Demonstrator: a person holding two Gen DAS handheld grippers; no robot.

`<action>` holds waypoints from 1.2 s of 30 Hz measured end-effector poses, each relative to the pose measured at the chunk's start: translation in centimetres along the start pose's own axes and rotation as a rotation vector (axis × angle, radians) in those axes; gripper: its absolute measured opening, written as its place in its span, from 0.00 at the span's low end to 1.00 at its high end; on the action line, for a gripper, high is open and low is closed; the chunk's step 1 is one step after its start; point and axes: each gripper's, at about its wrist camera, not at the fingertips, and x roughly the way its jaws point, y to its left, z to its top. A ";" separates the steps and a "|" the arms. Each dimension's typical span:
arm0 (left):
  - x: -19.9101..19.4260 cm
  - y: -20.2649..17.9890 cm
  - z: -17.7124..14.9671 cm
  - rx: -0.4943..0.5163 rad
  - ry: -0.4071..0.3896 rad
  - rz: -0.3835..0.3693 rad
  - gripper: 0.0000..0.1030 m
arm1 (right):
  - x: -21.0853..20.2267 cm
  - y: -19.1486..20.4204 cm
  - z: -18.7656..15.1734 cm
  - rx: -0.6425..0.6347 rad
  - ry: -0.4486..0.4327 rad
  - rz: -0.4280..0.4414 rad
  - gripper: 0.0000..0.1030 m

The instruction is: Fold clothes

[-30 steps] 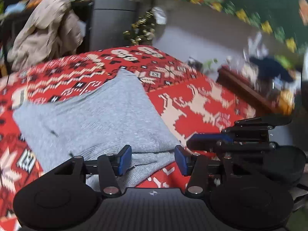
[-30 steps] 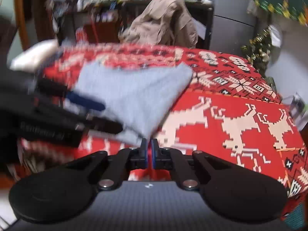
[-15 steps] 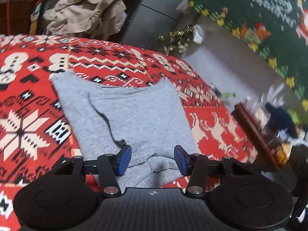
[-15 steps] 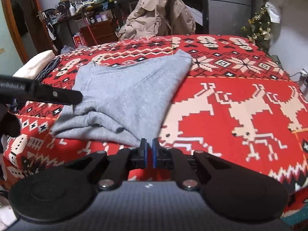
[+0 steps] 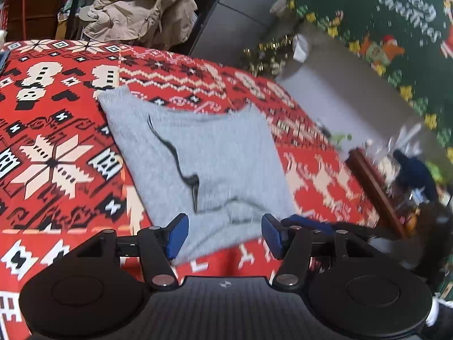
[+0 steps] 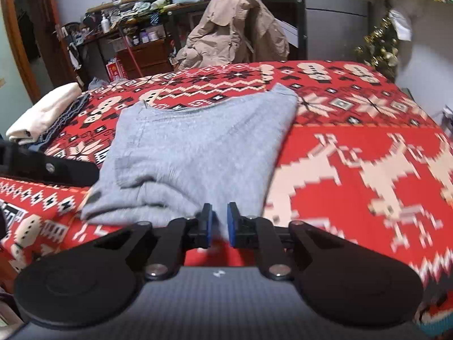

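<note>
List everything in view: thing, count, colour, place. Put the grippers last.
grey sweater: one, grey, folded, on the blanket in front of both grippers
blanket: one, red with cream reindeer and snowflake pattern, covering the bed
beige jacket: one, beige, draped behind the bed's far edge
folded clothes: small stack, cream over dark, at the bed's left edge
tinsel tree: one, green and gold, far right by the wall
Merry Christmas banner: one, green, on the wall
left gripper: one, black with blue pads, jaws opening, over the sweater's near edge
right gripper: one, black with blue pads, jaws opening, at the sweater's near corner
</note>
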 end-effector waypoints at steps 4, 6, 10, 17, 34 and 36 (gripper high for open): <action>-0.5 -1.3 -1.2 0.069 -0.007 0.035 0.60 | -2.4 0.3 -1.3 0.038 -0.036 -0.009 0.39; -0.8 -1.7 -1.9 0.075 -0.022 0.037 0.61 | -3.3 0.7 -1.9 0.040 -0.045 -0.018 0.51; -1.9 -2.4 -3.4 0.086 -0.072 0.082 0.66 | -4.7 1.9 -3.1 0.032 -0.082 -0.026 0.80; -3.8 -3.0 -5.2 0.095 -0.160 0.175 0.74 | -6.8 3.9 -4.4 -0.031 -0.158 -0.075 0.99; -5.8 -2.9 -8.1 0.053 -0.253 0.230 0.83 | -7.9 3.3 -3.7 -0.002 -0.179 -0.116 0.99; -6.1 -2.6 -8.1 0.035 -0.262 0.237 0.83 | -7.1 3.2 -2.9 -0.006 -0.167 -0.128 0.99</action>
